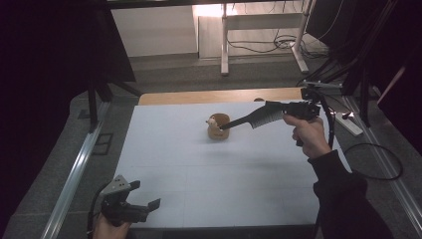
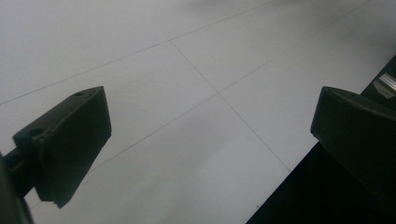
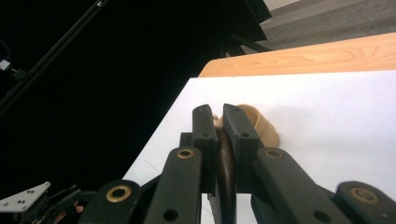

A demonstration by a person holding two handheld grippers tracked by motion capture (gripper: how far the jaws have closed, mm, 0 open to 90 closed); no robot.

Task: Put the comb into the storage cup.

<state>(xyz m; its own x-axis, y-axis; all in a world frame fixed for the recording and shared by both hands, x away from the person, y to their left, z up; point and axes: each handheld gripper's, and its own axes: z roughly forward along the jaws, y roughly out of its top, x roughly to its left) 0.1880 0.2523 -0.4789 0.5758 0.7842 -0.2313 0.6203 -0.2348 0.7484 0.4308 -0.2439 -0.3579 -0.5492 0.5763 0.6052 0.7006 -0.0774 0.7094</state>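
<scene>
While the left gripper [image 1: 142,204] sat at the near left corner of the white tabletop [image 1: 199,174] with its jaws spread wide and nothing between them, it lay well apart from the work. In the left gripper view only bare white surface showed between the two black pads [image 2: 70,144].

Toward the middle of the far half of the tabletop stood a small tan cup [image 1: 219,128] with a pale little figure at its rim. The tip of a dark comb [image 1: 251,119] reached just to that cup, whether touching it I could not tell.

The comb's long axis ran nearly level from the cup rightward to the right gripper [image 1: 293,110], near the far right edge, whose jaws were pressed together on the comb's end [image 3: 225,163]. So the cup lay straight ahead along the comb, and the right hand [image 1: 311,137] was by far the nearer.
</scene>
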